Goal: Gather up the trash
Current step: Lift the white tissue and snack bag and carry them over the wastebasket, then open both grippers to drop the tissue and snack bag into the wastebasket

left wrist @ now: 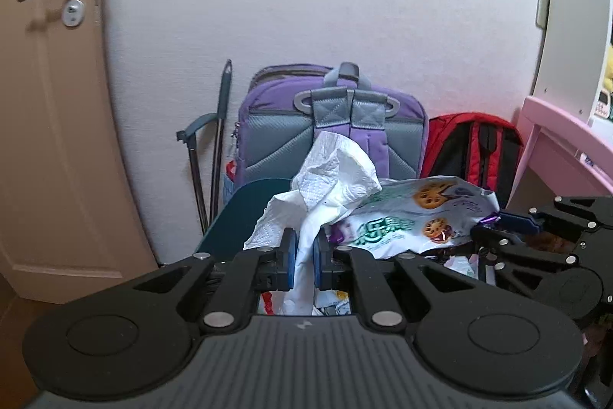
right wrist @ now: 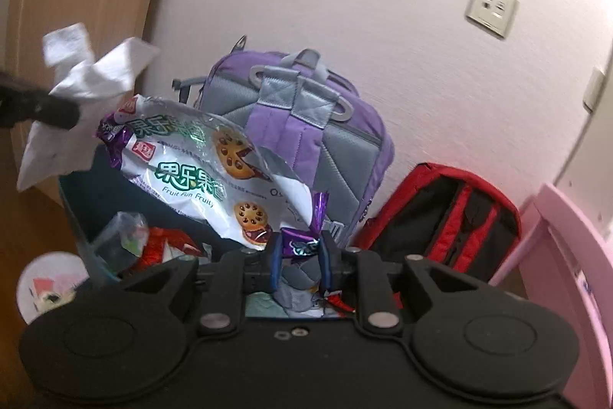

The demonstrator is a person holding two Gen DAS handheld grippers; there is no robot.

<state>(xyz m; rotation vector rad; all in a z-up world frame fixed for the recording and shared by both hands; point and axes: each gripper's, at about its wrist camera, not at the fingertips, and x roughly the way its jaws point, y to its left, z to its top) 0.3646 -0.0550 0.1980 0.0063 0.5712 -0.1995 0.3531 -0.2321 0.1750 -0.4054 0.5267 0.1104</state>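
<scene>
Two tongs hang above a dark teal trash bin (right wrist: 76, 194) that stands on the floor against the wall. The left tongs (left wrist: 304, 250) are clamped on a crumpled white paper towel (left wrist: 337, 179), whose loose folds rise above the blue pads and trail below them toward the bin's opening. The right tongs (right wrist: 298, 248) pinch a small purple candy wrapper (right wrist: 302, 244) between their pads; a large white snack bag (right wrist: 199, 175) printed with cookies and green lettering sits just beyond that wrapper, over the bin's far rim. Whether the bag is held too cannot be told. Inside the bin lie a red wrapper (right wrist: 164, 244) and a clear plastic scrap (right wrist: 122, 233). Behind the bin a purple backpack (left wrist: 329, 125) leans on the wall, with a red backpack (left wrist: 475, 148) beside it and a pink table (left wrist: 563, 148) at the right edge.
</scene>
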